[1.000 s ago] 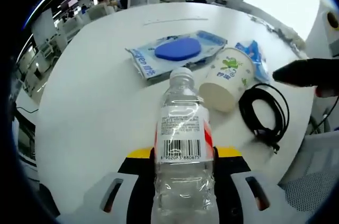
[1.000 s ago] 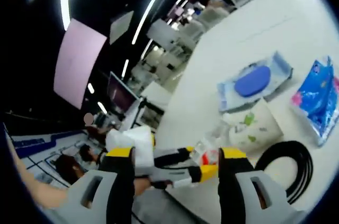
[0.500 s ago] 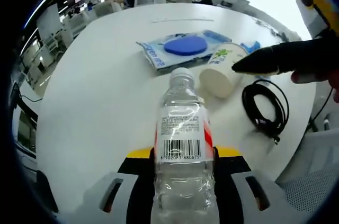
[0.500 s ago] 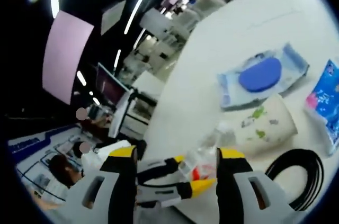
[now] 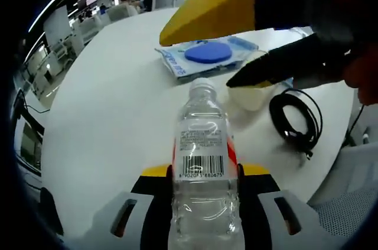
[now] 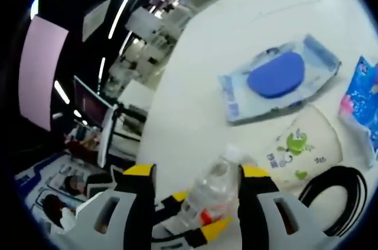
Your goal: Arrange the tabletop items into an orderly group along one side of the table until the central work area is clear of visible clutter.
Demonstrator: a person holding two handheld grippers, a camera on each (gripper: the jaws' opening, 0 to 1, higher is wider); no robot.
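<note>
The left gripper [image 5: 204, 203] has its yellow-tipped fingers clamped on the lower body of a clear plastic water bottle with a white cap and barcode label [image 5: 202, 167], carried above the round white table [image 5: 118, 108], presumably to move it to the side where the items are being grouped. Taking the white paper cup with a green cartoon print [image 6: 301, 146] as the landmark: it lies on its side, its mouth toward the held bottle. Just beyond the cup lies a flat pale-blue wet-wipe packet with a dark blue oval lid [image 5: 207, 55]. Just beside the cup, on the side away from the bottle, lies a bright blue printed plastic pouch [image 6: 360, 99], and nearer the table edge a coiled black cable [image 5: 295, 120] rests close to the cup.

The right gripper [image 6: 195, 179] hangs above the bottle and cup with its fingers apart and nothing between them; in the left gripper view its yellow and black fingers [image 5: 266, 43] straddle the cup's mouth. That open stance over the cup suggests the cup is the next thing to be picked, so it can be stood upright or moved with the rest. The thin wall will likely dent under a hard squeeze, so a light closing seems wise
</note>
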